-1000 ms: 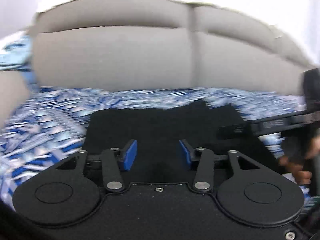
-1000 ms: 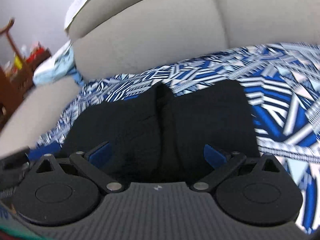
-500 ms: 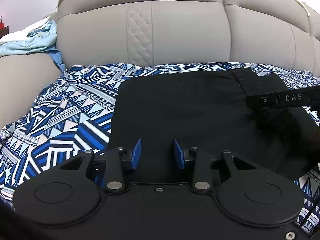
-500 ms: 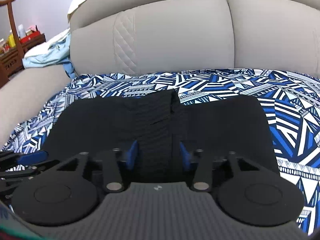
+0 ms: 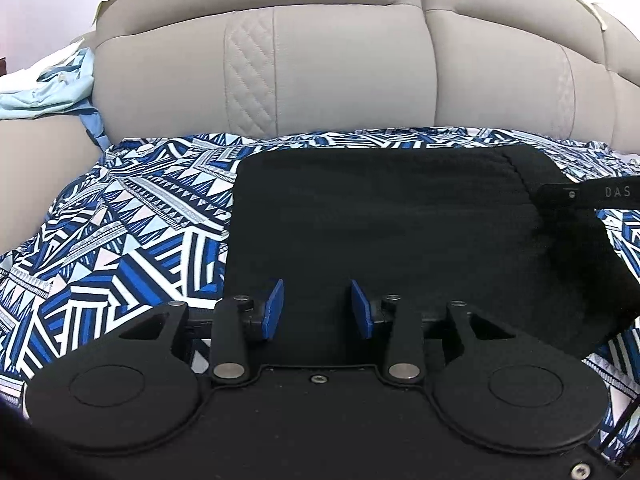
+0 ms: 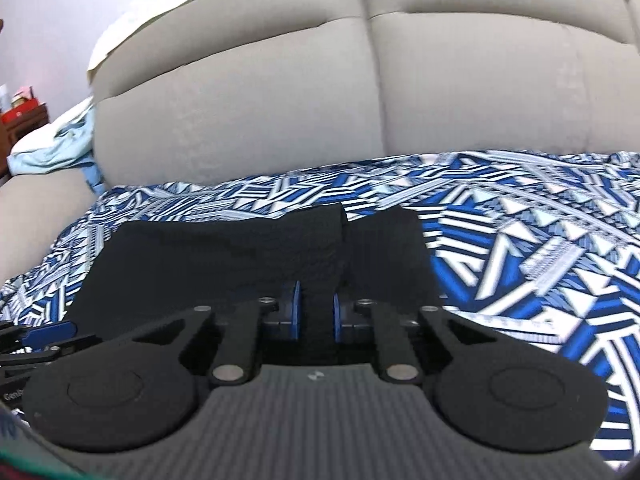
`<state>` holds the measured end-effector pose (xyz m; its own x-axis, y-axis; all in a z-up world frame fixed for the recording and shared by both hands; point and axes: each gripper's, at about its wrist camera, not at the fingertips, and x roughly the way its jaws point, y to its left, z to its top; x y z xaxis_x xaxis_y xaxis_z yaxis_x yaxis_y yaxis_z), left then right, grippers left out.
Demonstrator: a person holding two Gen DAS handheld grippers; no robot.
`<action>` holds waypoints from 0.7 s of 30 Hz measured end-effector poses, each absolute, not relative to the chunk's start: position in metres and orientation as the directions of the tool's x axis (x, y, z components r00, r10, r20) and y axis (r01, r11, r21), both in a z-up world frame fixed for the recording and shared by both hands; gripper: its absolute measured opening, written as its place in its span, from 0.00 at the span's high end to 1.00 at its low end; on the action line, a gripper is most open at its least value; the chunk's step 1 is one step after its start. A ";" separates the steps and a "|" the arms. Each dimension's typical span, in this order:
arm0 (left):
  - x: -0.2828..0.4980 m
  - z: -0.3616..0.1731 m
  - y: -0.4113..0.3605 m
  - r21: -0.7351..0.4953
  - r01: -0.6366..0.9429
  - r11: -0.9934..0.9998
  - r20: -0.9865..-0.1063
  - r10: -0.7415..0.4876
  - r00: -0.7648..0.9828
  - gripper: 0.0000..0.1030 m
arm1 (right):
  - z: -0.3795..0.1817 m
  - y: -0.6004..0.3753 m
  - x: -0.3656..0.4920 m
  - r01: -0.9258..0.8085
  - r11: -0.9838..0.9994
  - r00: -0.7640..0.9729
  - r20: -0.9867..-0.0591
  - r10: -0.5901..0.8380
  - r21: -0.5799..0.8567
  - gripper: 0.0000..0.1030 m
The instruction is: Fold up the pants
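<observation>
My right claw [image 6: 314, 312] pinches a pants [image 5: 380, 216] fold, its near edge hidden. My left claw [image 5: 316, 308] gapes narrowly, empty. Patterned sheet [image 5: 132, 224] lies open leftward.

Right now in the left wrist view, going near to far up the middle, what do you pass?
Blue fingers of the left gripper → black pants → patterned blue sheet → beige sofa backrest.

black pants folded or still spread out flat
Partly folded: the black pants lie as a compact block on the patterned sheet, with a ribbed flap doubled over on top and its edge showing. How many layers, cannot tell.
</observation>
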<state>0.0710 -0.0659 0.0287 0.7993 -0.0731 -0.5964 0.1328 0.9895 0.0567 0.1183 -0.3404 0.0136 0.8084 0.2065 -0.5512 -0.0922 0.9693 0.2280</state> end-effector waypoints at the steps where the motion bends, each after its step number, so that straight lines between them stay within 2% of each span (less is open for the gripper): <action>1: 0.070 0.029 -0.067 0.055 0.134 0.989 -0.595 -0.075 0.800 0.64 | 0.014 -0.344 0.115 -0.080 0.972 0.815 -0.547 0.191 0.219 0.83; 4: 0.070 0.029 -0.066 0.052 0.128 0.990 -0.599 -0.071 0.797 0.64 | 0.013 -0.357 0.111 -0.052 0.975 0.819 -0.550 0.165 0.215 0.82; 7: 0.071 0.031 -0.062 0.046 0.111 0.993 -0.599 -0.061 0.799 0.64 | 0.008 -0.365 0.113 -0.035 0.977 0.801 -0.579 0.154 0.212 0.77; 8: 0.073 0.034 -0.059 0.041 0.102 0.994 -0.594 -0.058 0.803 0.64 | 0.007 -0.367 0.114 -0.034 0.977 0.793 -0.589 0.156 0.212 0.68; 9: 0.076 0.037 -0.057 0.037 0.092 0.995 -0.588 -0.052 0.807 0.62 | 0.006 -0.368 0.114 -0.025 0.978 0.792 -0.593 0.145 0.205 0.50; 11: 0.086 0.044 -0.050 0.026 0.062 0.998 -0.581 -0.036 0.813 0.60 | 0.006 -0.372 0.115 -0.023 0.979 0.800 -0.583 0.141 0.205 0.40; 16: 0.122 0.055 -0.033 -0.049 0.002 0.999 -0.600 -0.031 0.800 0.57 | 0.011 -0.383 0.130 -0.016 0.970 0.807 -0.570 0.156 0.243 0.30; 20: 0.151 0.050 -0.032 -0.026 0.008 1.000 -0.628 -0.022 0.778 0.57 | 0.010 -0.383 0.151 -0.040 0.963 0.793 -0.578 0.194 0.268 0.13; 21: 0.157 0.049 -0.033 -0.015 0.008 1.000 -0.631 -0.015 0.776 0.56 | 0.009 -0.382 0.156 -0.039 0.963 0.789 -0.583 0.193 0.266 0.11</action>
<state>0.1573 -0.0334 0.0486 0.7755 -0.0154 -0.6311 0.0075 0.9999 -0.0151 0.1558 -0.3820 0.0091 0.7894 0.1930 -0.5828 -0.0388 0.9631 0.2663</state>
